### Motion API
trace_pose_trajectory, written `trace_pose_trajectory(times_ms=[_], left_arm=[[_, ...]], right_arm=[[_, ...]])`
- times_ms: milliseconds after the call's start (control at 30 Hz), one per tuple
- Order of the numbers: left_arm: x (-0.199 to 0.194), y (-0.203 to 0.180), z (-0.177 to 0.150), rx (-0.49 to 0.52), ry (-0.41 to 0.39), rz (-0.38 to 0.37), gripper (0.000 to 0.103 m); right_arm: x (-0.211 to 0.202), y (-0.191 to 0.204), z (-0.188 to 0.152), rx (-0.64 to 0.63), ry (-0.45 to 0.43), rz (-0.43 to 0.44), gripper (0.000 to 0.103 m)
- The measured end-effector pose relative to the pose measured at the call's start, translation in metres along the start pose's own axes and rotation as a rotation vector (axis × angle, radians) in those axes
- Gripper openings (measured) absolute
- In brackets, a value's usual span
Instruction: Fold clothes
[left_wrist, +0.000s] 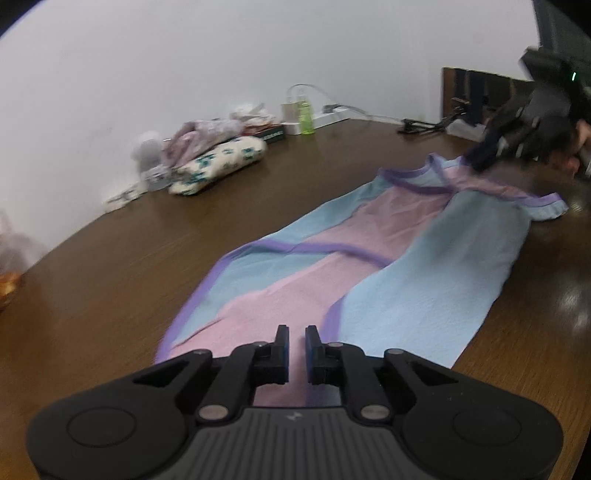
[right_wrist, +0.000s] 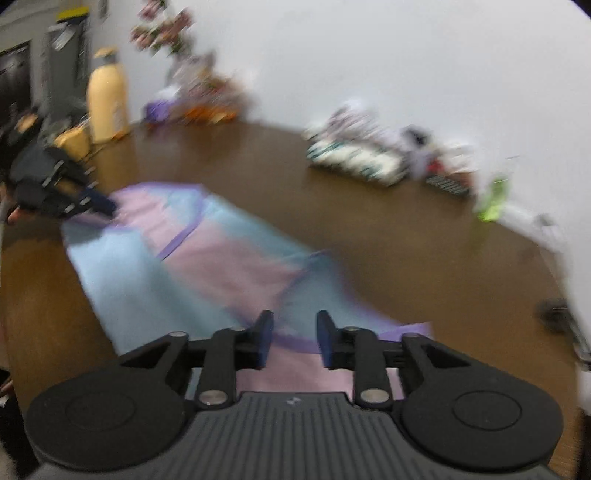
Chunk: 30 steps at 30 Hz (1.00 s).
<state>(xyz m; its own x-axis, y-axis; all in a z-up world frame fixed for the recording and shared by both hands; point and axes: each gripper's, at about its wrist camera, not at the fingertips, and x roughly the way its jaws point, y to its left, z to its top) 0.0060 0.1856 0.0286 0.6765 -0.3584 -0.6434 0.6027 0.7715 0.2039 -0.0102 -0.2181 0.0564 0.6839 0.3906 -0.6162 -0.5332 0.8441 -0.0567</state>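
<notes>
The garment, pastel pink and blue with purple trim, lay lengthwise on the brown surface, its sides already folded inward. The left gripper stood over the hem end with fingers slightly parted, grasping nothing. The right gripper stood over the collar end, fingers released and empty. Judged step: between folds. Next move: regrip one end and carry it toward the garment's opposite end. No containers were discernible.

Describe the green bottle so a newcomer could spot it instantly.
Follow the brown wooden table to its far edge along the white wall. Past the cream pouch with teal print and a dark flat box, the small translucent lime-green bottle stands beside a white charger block, the only bright green thing there.
</notes>
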Motion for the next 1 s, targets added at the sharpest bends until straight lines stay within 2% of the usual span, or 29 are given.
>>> trace_pose_trajectory(times_ms=[67, 100, 133, 200, 367, 400, 467, 500, 533, 633, 800, 900, 1000], left_arm=[[-0.02, 0.006, -0.008, -0.036, -0.028, 0.029, 0.009], [-0.03, 0.007, -0.011, -0.057, -0.046, 0.031, 0.012], [-0.039, 0.005, -0.015, -0.074, -0.062, 0.027, 0.014], [-0.046, -0.001, -0.021, -0.094, -0.071, 0.015, 0.02], [-0.042, -0.014, -0.034, -0.123, -0.048, -0.01, 0.02], [-0.039, -0.016, -0.036, -0.125, -0.04, -0.017, 0.02], [-0.036, -0.017, -0.039, -0.128, -0.027, -0.024, 0.02], [-0.034, -0.017, -0.04, -0.128, -0.019, -0.018, 0.02], [-0.032, -0.017, -0.041, -0.128, -0.009, -0.011, 0.02], [-0.029, -0.016, -0.045, -0.119, -0.002, -0.001, 0.022], [-0.031, -0.018, -0.045, -0.092, 0.009, 0.016, 0.022], [-0.031, -0.015, -0.045, -0.111, 0.013, 0.02, 0.024], [-0.032, -0.014, -0.046, -0.123, 0.016, 0.046, 0.026]], right_arm=[[-0.028, -0.008, -0.006, 0.022, -0.028, 0.003, 0.037], [-0.042, -0.009, -0.011, 0.032, -0.038, 0.013, 0.047], [-0.052, -0.006, -0.019, 0.034, -0.041, 0.026, 0.052], [-0.066, 0.005, -0.038, 0.028, -0.028, 0.051, 0.053], [-0.067, 0.043, -0.083, -0.038, 0.05, 0.086, 0.053], [-0.066, 0.048, -0.09, -0.049, 0.058, 0.094, 0.051], [-0.06, 0.044, -0.094, -0.021, 0.073, 0.104, 0.04], [-0.057, 0.041, -0.096, -0.006, 0.081, 0.108, 0.017], [-0.054, 0.039, -0.098, 0.008, 0.088, 0.113, 0.004], [-0.054, 0.025, -0.09, -0.016, 0.098, 0.108, 0.004], [-0.053, -0.026, -0.053, -0.025, 0.092, 0.092, 0.004], [-0.03, -0.047, -0.048, -0.026, 0.136, 0.012, 0.006], [-0.008, -0.048, -0.053, -0.052, 0.189, -0.024, 0.011]])
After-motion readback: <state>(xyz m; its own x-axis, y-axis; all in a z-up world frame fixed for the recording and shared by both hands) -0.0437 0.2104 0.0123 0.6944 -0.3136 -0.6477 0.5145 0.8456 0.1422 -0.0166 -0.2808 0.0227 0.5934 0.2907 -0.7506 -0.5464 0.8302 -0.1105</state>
